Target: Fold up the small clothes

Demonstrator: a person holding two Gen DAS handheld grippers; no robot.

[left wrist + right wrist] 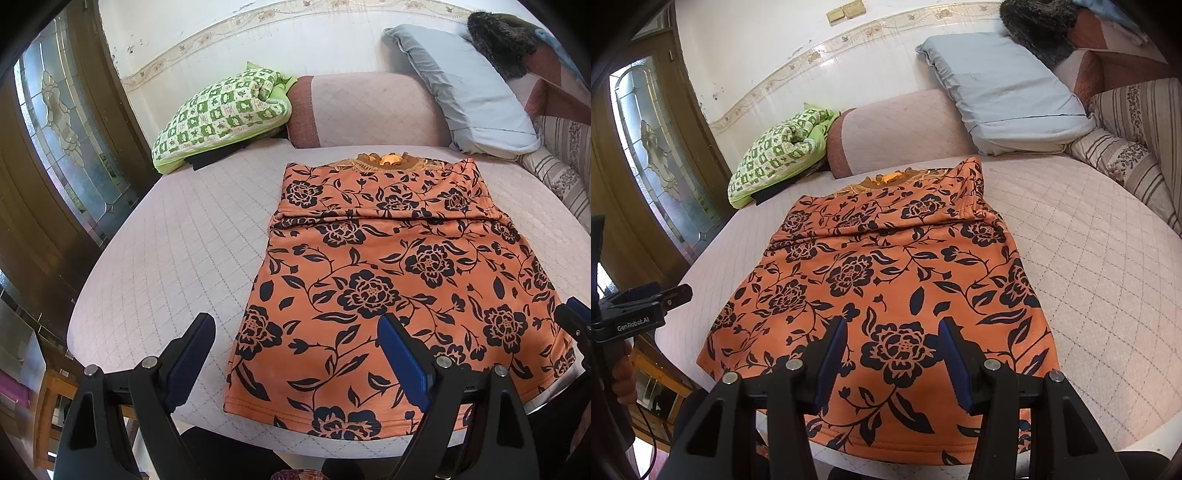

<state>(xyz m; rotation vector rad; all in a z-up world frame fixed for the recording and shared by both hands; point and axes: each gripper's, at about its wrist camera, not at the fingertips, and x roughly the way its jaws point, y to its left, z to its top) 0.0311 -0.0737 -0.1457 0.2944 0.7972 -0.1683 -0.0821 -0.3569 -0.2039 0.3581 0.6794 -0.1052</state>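
Note:
An orange top with a dark flower print lies flat on the pale quilted bed, its hem toward me and its brown collar at the far end. A crease runs across its upper part. My left gripper is open wide over the hem's left corner, with one finger beside the cloth and one above it. In the right wrist view the same top fills the middle. My right gripper hovers open above the hem, nothing pressed between its blue pads. Each gripper also shows at the other view's edge: right gripper, left gripper.
A folded green checked quilt sits at the far left of the bed, and a grey pillow leans at the back right. Striped cushions line the right side. A wooden door with glass stands left, beyond the bed's edge.

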